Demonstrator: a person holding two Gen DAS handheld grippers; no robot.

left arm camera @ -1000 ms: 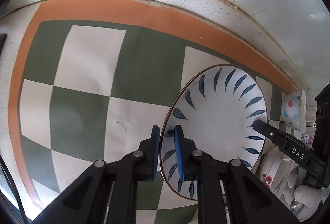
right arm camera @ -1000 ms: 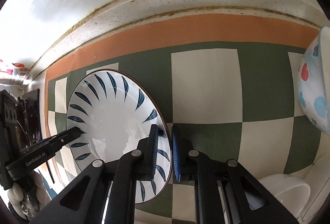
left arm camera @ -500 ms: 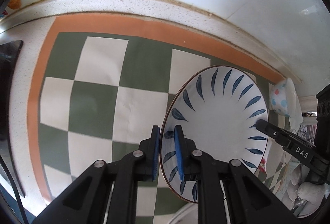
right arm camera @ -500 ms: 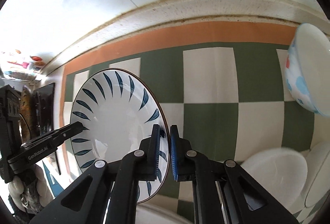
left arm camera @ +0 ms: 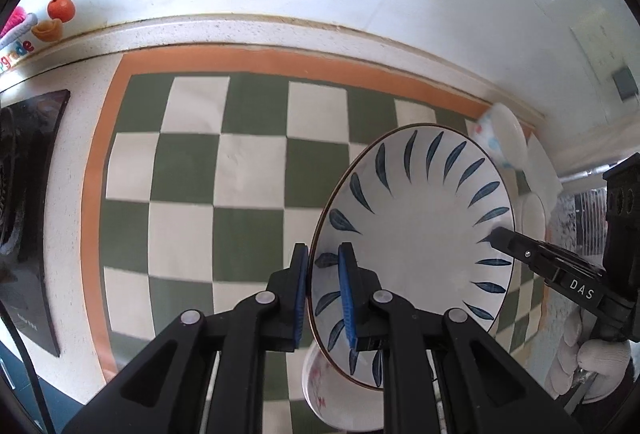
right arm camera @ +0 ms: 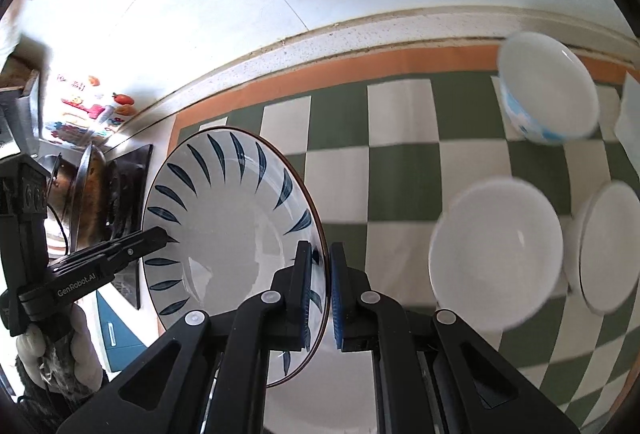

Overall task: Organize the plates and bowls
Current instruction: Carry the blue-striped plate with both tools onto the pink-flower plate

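Bright daylight, glare blowing out the tiled wall (right arm camera: 140, 14) on the right wrist view; white bowls (right arm camera: 496, 254) look motion-blurred, heavy fisheye bending at edges.

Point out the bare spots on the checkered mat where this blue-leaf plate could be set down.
Free: the wide stretch of checkered mat between its orange border and the blue-leaf plate, up to the black cooktop. Crowded: the far side, with two white bowls, a dotted bowl, and a floral bowl under the plate.
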